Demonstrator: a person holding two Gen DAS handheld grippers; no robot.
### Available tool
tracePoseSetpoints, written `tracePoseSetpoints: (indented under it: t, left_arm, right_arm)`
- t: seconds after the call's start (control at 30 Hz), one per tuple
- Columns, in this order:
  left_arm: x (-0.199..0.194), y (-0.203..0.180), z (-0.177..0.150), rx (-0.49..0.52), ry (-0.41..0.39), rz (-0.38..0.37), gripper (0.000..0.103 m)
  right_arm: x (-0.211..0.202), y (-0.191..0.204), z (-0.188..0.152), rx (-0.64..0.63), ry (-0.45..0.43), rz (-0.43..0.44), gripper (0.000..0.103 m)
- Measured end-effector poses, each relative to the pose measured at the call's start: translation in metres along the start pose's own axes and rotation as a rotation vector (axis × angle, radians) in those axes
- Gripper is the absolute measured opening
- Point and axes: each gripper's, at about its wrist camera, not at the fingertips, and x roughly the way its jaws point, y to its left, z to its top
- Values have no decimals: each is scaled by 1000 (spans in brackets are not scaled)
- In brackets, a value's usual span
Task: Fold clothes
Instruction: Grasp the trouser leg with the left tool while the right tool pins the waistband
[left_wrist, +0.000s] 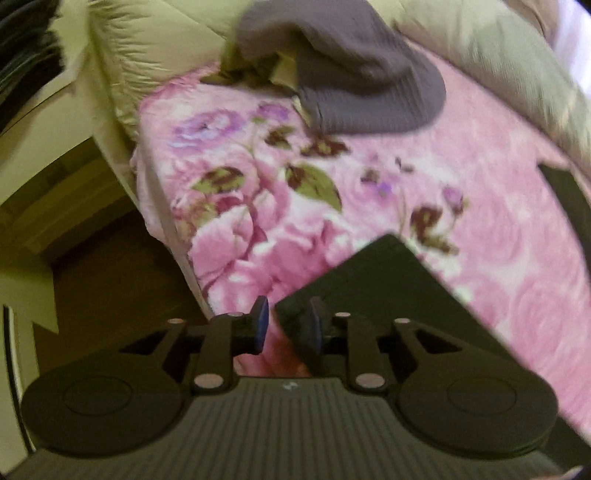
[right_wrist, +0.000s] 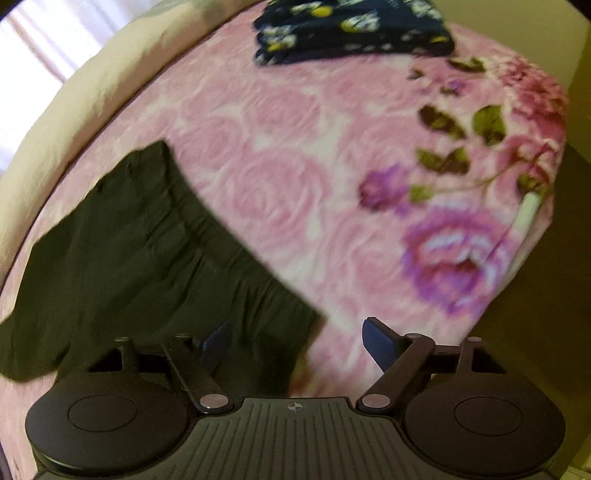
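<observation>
left gripper (left_wrist: 286, 325) narrow, pads near black garment (left_wrist: 373, 291) corner, grip unclear. right gripper (right_wrist: 295, 341) wide over same garment (right_wrist: 147, 251), flat on bed (right_wrist: 295, 147). fabric looks thin, limp, light; pinch corners or hem edge.

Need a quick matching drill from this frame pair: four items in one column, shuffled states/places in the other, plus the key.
Items:
1. black garment
2. grey knit garment
3. navy floral garment
4. right gripper

States/places:
A. folded, at the far end of the pink floral blanket
B. jaws wide open, above the black cloth's corner
C. spread flat on the blanket
D. crumpled against the pale quilt

Pairs: 1-C, 2-D, 3-A, 4-B
</observation>
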Motion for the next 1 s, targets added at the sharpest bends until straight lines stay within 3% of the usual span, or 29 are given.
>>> tracePoseSetpoints:
  t: [0.2, 0.33, 0.53, 0.67, 0.87, 0.97, 1.0]
  left_arm:
    - [5, -69, 21, 20, -1, -173, 27]
    - [32, -144, 41, 40, 40, -352, 33]
    - [85, -265, 81, 97, 80, -503, 35]
    - [117, -332, 112, 144, 65, -519, 36]
    - [174, -400, 139, 163, 65, -447, 33]
    - [192, -414, 137, 185, 56, -413, 21]
    - [192, -417, 135, 206, 27, -409, 10]
  right_arm:
    - [21, 20, 37, 73, -58, 116, 81]
    - [38, 53, 49, 67, -65, 147, 80]
    - [64, 103, 63, 55, -68, 181, 80]
    - [79, 133, 70, 53, -67, 196, 80]
    - [81, 131, 54, 128, -44, 140, 80]
    - [77, 121, 48, 163, -46, 100, 80]
    - [76, 118, 47, 172, -48, 86, 80]
